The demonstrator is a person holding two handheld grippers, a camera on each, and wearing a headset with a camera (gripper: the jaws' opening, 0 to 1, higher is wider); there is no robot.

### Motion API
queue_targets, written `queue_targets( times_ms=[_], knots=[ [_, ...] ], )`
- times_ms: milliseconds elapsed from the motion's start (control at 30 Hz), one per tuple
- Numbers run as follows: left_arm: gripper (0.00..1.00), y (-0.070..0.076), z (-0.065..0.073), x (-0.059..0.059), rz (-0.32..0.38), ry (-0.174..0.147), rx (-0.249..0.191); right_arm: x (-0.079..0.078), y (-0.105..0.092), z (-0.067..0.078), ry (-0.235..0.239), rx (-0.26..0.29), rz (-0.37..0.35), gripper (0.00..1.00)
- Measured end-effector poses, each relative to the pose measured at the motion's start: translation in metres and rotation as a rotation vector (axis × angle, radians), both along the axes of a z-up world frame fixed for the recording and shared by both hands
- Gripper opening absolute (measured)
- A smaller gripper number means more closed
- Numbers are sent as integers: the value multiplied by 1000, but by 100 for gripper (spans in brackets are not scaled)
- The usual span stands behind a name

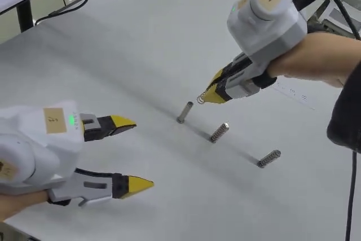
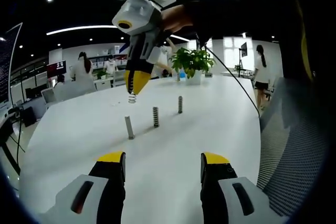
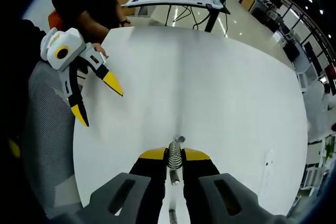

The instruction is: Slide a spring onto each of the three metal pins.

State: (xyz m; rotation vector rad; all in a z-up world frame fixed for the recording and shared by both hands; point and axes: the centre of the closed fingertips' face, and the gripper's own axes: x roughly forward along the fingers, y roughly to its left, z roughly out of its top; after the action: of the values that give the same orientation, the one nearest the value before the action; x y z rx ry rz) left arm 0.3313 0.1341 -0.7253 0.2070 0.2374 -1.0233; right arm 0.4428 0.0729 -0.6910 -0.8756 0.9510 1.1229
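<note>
White counter (image 1: 141, 43) fills most of the workspace, with three pins standing in a row on it. Two pins (image 1: 219, 132) (image 1: 269, 158) already wear springs. The third pin (image 1: 184, 112), nearest the left tongs (image 1: 141, 153), is bare. The right tongs (image 1: 210, 95) are closed on the last spring (image 2: 132, 98), which hangs just above and beside that bare pin. The left tongs are open and empty, well apart from the pins. Two thirds done, I judge; only this spring is left to lower on.
</note>
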Motion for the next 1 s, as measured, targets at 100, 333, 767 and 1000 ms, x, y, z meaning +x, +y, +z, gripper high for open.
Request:
queue_targets(
  times_ms=[100,333,767,1000],
  knots=[
    [53,1,-1,0,1,1,2,7,0,-5,-2,-7,-12,8],
    [53,4,-5,0,3,1,19,14,0,-22,21,-40,-15,8],
    [53,10,-9,3,10,-20,59,12,8,-31,41,-43,-7,8],
    [53,12,-10,4,10,-30,75,12,10,-35,47,-48,-9,8]
  ],
)
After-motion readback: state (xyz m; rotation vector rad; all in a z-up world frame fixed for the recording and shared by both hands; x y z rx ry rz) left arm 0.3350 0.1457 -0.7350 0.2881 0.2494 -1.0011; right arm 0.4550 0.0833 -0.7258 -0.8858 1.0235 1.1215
